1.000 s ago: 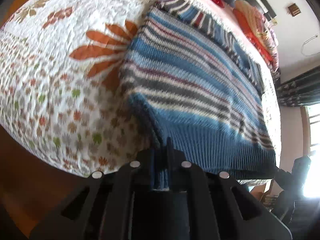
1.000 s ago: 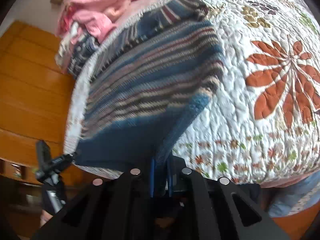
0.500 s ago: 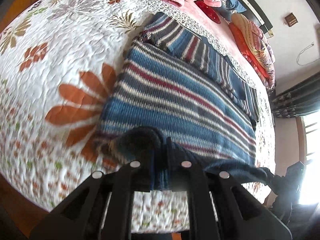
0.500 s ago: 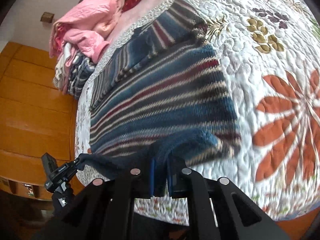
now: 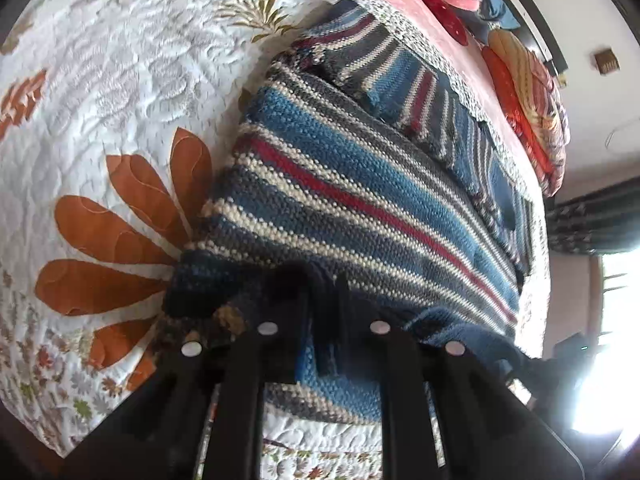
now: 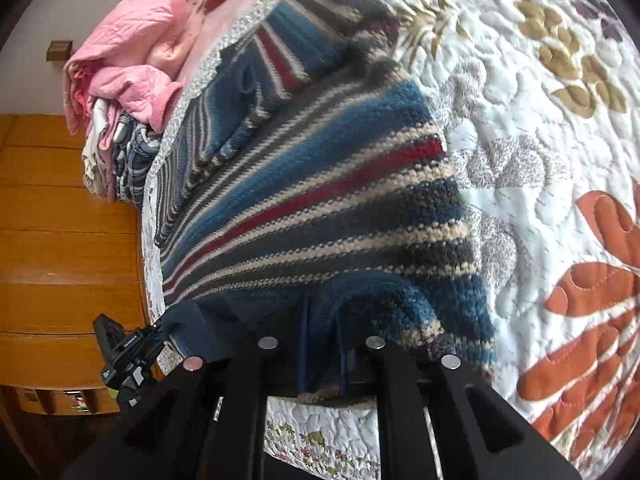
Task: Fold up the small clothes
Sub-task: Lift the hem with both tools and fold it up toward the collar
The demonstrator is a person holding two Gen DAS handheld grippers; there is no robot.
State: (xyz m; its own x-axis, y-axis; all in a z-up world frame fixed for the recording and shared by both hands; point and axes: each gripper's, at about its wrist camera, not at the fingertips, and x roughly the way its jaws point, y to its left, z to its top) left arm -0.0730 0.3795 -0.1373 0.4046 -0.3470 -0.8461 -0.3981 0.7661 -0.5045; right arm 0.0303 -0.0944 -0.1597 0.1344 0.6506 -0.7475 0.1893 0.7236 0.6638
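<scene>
A striped knit sweater [image 5: 360, 184] in blue, grey, cream and red lies flat on a white floral quilt [image 5: 120, 92]. Its sleeve lies folded across the far part. My left gripper [image 5: 322, 300] is shut on the sweater's near hem at one corner and holds it lifted over the body of the sweater. In the right wrist view the same sweater [image 6: 320, 184] spreads out ahead, and my right gripper [image 6: 320, 320] is shut on the other hem corner, also raised over the garment. The hem hangs between both grippers. The left gripper [image 6: 124, 356] shows at the lower left there.
A heap of pink and striped clothes [image 6: 132, 80] sits at the far side of the bed. Red and orange pillows [image 5: 524, 92] lie near the headboard. Wooden panelling [image 6: 68, 220] stands beyond the bed's edge. A bright window [image 5: 612, 320] is to the right.
Both grippers have carried the sweater's bottom hem up off the bed's edge and forward over the garment, so the lower part now doubles over the striped body.
</scene>
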